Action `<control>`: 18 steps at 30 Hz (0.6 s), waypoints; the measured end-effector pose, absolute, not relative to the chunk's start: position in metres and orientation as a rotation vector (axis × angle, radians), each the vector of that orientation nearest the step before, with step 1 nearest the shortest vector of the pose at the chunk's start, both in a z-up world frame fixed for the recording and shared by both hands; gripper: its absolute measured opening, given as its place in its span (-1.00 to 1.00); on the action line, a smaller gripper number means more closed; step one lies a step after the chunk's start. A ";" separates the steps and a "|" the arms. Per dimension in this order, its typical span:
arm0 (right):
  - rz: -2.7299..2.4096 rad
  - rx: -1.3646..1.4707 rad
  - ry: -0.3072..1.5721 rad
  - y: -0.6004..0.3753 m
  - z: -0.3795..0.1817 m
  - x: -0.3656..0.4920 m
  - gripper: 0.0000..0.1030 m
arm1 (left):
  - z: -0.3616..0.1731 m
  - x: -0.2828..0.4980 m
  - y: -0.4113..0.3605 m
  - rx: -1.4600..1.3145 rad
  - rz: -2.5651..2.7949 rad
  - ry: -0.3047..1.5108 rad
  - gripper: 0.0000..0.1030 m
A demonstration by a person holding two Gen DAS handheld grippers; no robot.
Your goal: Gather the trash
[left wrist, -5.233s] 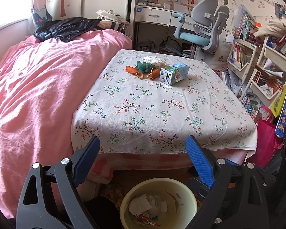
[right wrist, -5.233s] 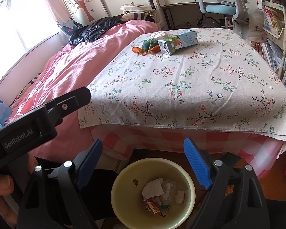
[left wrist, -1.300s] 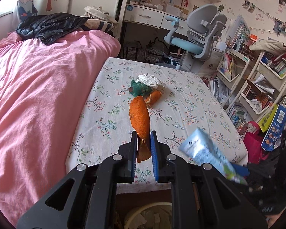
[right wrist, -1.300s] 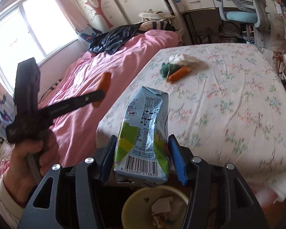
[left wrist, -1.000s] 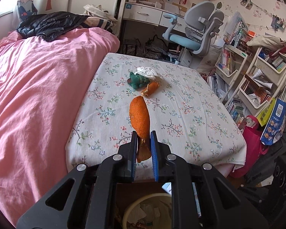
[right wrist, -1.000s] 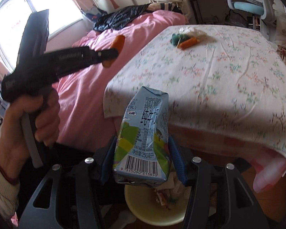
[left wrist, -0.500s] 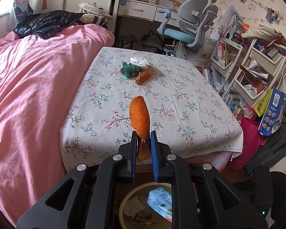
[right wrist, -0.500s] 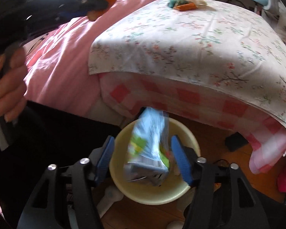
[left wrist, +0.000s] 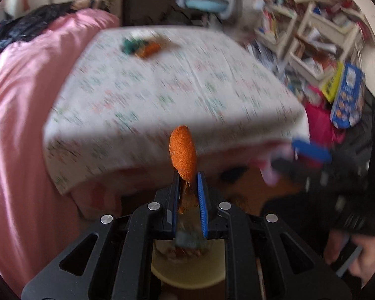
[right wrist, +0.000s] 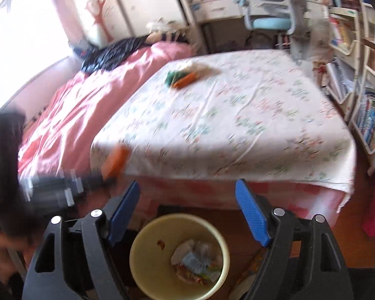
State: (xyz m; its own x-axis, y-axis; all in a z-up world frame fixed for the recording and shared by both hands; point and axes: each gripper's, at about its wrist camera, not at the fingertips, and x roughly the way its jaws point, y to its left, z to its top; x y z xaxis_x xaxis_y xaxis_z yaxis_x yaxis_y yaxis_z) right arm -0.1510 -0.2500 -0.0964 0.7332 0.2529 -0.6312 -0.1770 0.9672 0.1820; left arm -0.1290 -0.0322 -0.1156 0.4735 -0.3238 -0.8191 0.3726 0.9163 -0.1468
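Note:
My left gripper (left wrist: 188, 175) is shut on an orange peel (left wrist: 183, 151) and holds it above the yellow bin (left wrist: 187, 272). My right gripper (right wrist: 187, 195) is open and empty above the same bin (right wrist: 142, 247). The blue milk carton (right wrist: 195, 260) lies inside the bin with other scraps. On the floral table (right wrist: 237, 115), a green wrapper (right wrist: 173, 76), another orange peel (right wrist: 186, 80) and a white wrapper (right wrist: 200, 68) lie at the far side. The left gripper with its peel (right wrist: 115, 160) shows blurred in the right wrist view.
A pink bed (right wrist: 69, 107) flanks the table's left. Bookshelves (right wrist: 357, 57) and a desk chair (right wrist: 270, 17) stand at the right and back. A red bag (left wrist: 320, 125) sits on the floor at the table's right. Both views are motion-blurred.
The right gripper has let go of the milk carton, which fell into the bin, and has opened and tilted up. The left gripper has come down over the bin with the peel.

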 end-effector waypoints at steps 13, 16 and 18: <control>0.213 0.132 0.712 -0.256 -0.098 -0.148 0.57 | -0.126 -0.141 -0.047 0.163 -0.317 0.956 0.14; 0.220 0.120 0.721 -0.253 -0.101 -0.147 0.57 | -0.120 -0.134 -0.035 0.102 -0.250 0.931 0.19; 0.225 0.111 0.725 -0.251 -0.102 -0.147 0.57 | -0.117 -0.132 -0.027 0.065 -0.229 0.918 0.20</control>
State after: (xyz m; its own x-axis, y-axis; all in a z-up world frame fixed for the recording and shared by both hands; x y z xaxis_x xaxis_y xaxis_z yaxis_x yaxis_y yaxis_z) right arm -0.1470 -0.2509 -0.1016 0.7260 0.2417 -0.6438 -0.1653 0.9701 0.1777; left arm -0.1320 -0.0274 -0.1168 0.5853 -0.1683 -0.7931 0.2240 0.9737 -0.0413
